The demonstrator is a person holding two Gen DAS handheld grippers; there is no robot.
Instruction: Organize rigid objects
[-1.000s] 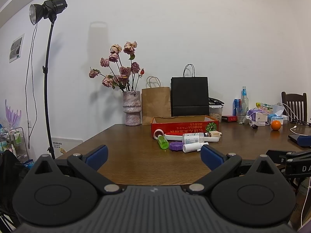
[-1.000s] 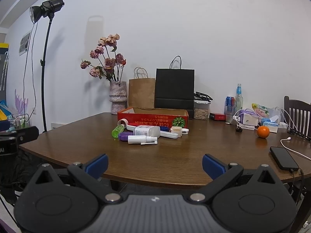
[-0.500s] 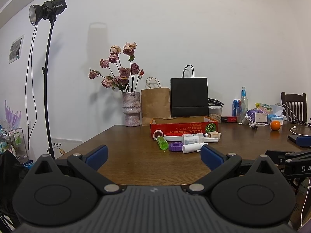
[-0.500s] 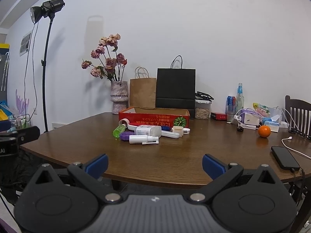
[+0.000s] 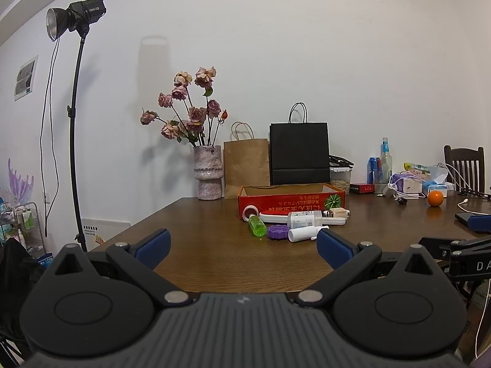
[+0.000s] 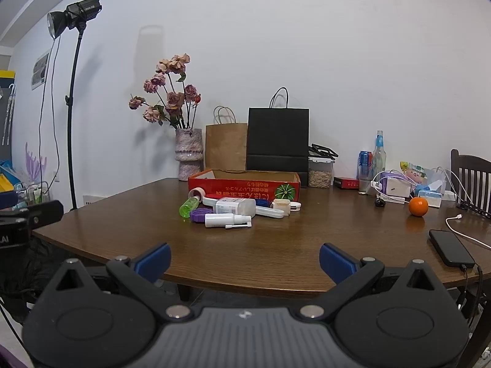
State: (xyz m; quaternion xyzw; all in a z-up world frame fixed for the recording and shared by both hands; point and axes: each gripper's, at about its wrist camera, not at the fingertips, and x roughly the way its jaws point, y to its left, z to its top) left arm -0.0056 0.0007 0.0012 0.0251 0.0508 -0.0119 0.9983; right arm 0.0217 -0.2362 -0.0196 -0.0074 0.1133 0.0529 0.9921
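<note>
A shallow red cardboard box (image 5: 291, 201) (image 6: 245, 188) stands on the brown table (image 5: 214, 245) (image 6: 276, 245). In front of it lies a cluster of small items: a green bottle (image 5: 257, 225) (image 6: 189, 207), a purple cap (image 5: 277, 233) (image 6: 199, 215), a white spray bottle (image 5: 302, 233) (image 6: 227, 220), a clear labelled bottle (image 5: 303, 218) (image 6: 235, 206), a white and red brush (image 5: 276, 216) (image 6: 270, 211) and a small cream jar (image 5: 337, 213) (image 6: 281, 205). My left gripper (image 5: 244, 245) and my right gripper (image 6: 245, 259) hover open at the near table edge, well short of the items, both empty.
A vase of dried roses (image 5: 208, 171), a brown paper bag (image 5: 247, 165) and a black bag (image 5: 299, 153) line the back wall. An orange (image 6: 418, 206), a black phone (image 6: 450, 247) with cable, bottles and boxes sit at right. A light stand (image 5: 75, 122) rises at left, a chair (image 6: 471, 181) at right.
Both views have shifted only slightly; the items sit a touch lower in the left wrist view and a little further right in the right wrist view. The jaws have stayed open.
</note>
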